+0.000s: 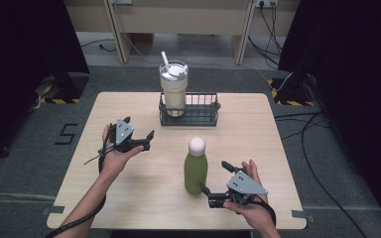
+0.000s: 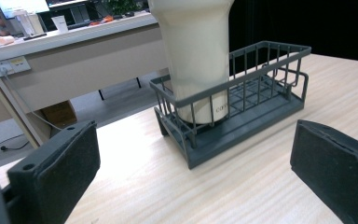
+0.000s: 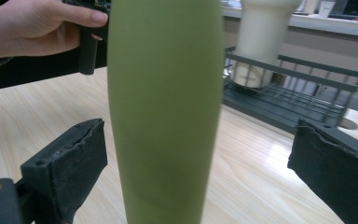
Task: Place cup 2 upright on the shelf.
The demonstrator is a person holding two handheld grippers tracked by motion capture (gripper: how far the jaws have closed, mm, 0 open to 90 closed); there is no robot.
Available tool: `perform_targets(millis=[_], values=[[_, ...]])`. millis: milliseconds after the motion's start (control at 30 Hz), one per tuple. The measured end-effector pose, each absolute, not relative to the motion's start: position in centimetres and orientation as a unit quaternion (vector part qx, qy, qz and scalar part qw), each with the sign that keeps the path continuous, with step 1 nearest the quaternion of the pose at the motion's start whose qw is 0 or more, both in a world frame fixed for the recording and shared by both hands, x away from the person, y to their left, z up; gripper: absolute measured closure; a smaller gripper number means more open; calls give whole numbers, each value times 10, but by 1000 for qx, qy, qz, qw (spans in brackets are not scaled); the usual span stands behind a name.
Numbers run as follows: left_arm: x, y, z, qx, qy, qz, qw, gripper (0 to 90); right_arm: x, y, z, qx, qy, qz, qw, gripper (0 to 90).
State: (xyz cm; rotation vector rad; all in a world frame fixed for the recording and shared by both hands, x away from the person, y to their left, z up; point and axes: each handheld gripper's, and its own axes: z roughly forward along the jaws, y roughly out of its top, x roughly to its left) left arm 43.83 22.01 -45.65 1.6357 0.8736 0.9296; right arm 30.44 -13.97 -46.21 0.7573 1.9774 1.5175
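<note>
A green bottle [image 1: 196, 171] with a white cap stands upright on the table, front of middle. My right gripper [image 1: 215, 177] is open just to its right. In the right gripper view the bottle [image 3: 165, 107] rises between the two wide-apart pads [image 3: 70, 158], and neither pad touches it. My left gripper [image 1: 149, 140] is open at the table's left and holds nothing. In its own view the left gripper [image 2: 191, 163] faces a dark wire basket [image 2: 261, 70] with a cream tumbler [image 2: 196, 51] standing in its left end.
The basket [image 1: 201, 116] sits at the table's back middle, with the tumbler [image 1: 173, 87] and its straw rising above it. The wooden table [image 1: 144, 198] has bare surface around the bottle. Desks and cables lie beyond the far edge. A hand [image 3: 32, 30] shows past the bottle.
</note>
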Motion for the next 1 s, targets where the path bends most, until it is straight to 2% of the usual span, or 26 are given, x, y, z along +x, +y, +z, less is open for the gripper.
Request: perform_targets(millis=[600, 1000], values=[[417, 228, -471, 679, 365, 379, 511, 9, 325, -109, -462, 260, 744, 564, 247, 61], [410, 231, -480, 680, 370, 374, 512, 11, 336, -98, -464, 261, 750, 558, 243, 143]])
